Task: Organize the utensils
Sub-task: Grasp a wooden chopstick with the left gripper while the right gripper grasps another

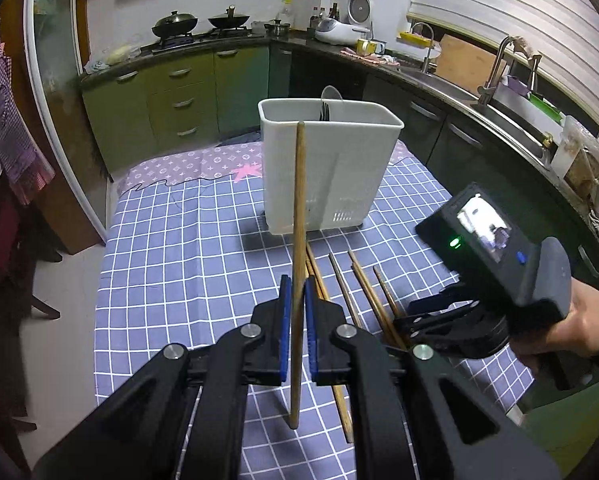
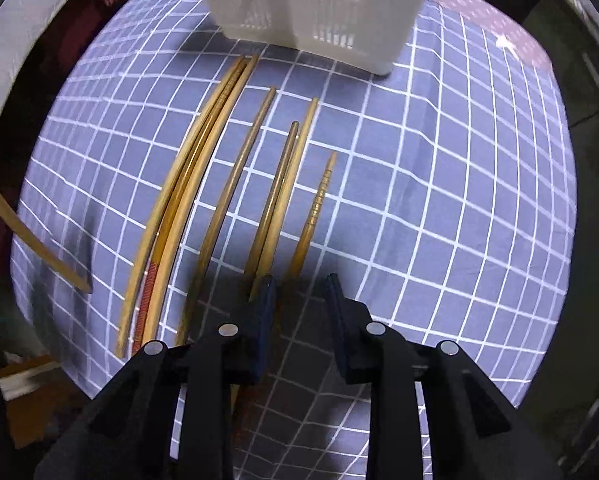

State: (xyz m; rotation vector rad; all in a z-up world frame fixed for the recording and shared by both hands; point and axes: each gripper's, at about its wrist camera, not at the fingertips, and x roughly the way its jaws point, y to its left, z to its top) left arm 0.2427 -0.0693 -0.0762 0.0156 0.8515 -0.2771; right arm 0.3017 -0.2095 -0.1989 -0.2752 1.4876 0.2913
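Note:
My left gripper (image 1: 298,300) is shut on a wooden chopstick (image 1: 299,216) and holds it upright above the table, in front of the white utensil caddy (image 1: 331,168). The caddy holds a spoon (image 1: 331,94) and dark utensils. Several wooden chopsticks (image 2: 219,184) lie side by side on the checked cloth below the caddy (image 2: 319,4). My right gripper (image 2: 299,292) is open, low over the near ends of the chopsticks, with a ridged chopstick (image 2: 317,208) between its fingers. The held chopstick also shows at the left of the right wrist view (image 2: 31,240).
The table has a blue checked cloth (image 1: 179,248). Kitchen counters with woks (image 1: 175,24), a rice cooker (image 1: 339,30) and a sink (image 1: 499,92) run behind and to the right. A chair with clothes (image 1: 7,140) stands at the left.

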